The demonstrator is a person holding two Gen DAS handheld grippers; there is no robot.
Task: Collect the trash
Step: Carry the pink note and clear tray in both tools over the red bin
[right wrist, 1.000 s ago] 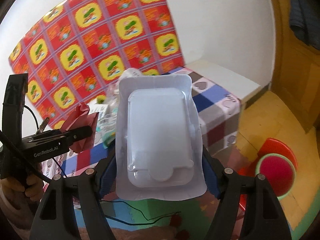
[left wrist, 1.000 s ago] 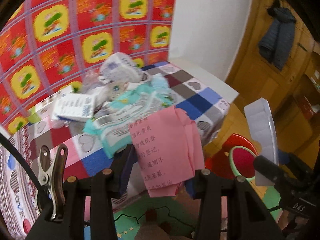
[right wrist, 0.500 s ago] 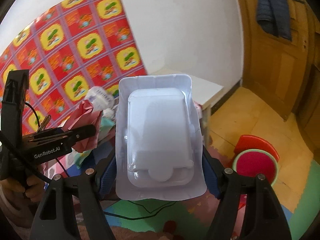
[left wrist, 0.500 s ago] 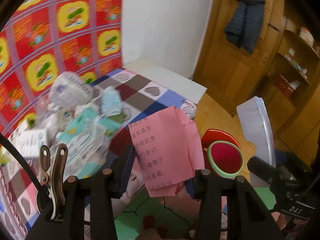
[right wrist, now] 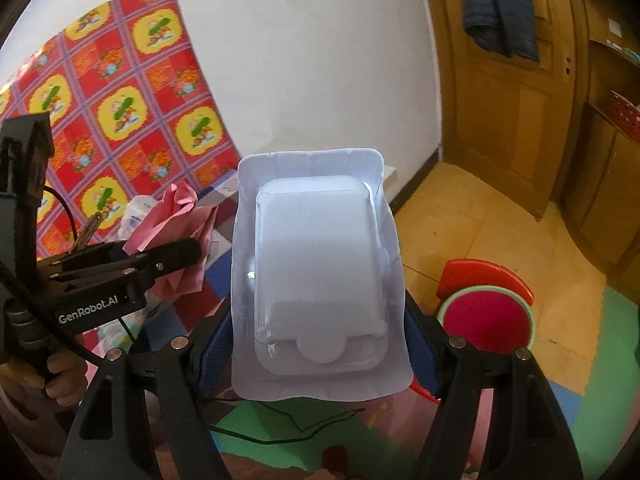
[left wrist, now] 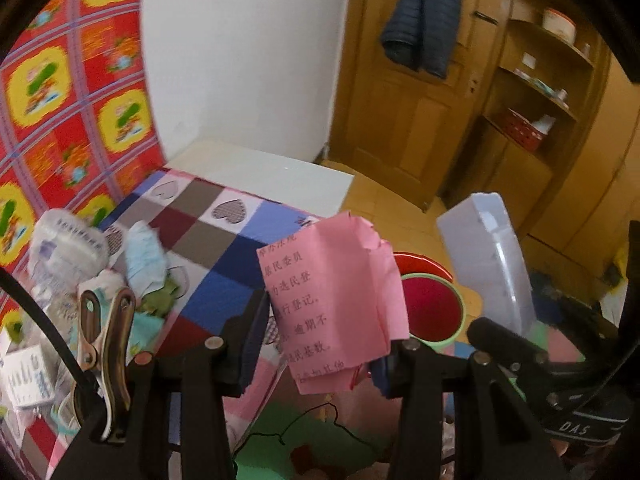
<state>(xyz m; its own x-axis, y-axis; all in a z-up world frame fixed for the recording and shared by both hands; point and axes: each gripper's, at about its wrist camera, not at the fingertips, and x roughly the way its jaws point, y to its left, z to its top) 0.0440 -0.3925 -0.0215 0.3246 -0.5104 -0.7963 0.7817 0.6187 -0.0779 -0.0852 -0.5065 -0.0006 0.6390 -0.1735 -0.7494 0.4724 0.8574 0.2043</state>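
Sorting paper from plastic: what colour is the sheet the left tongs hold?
Pink paper with dark red printed characters, clearest in the left wrist view.

Even, soft daylight fills both views, and its source lies out of frame. The white wall (right wrist: 320,60) reads brightest, near washed out. The clear plastic tray (right wrist: 320,276) shows small glints along its moulded ridges. Litter on the table (left wrist: 224,276) at left of the pink paper (left wrist: 332,312) is smeared by motion blur; the paper's print stays legible. Fisheye bending curves the wooden door (left wrist: 408,92), and black vignetting rings each frame.
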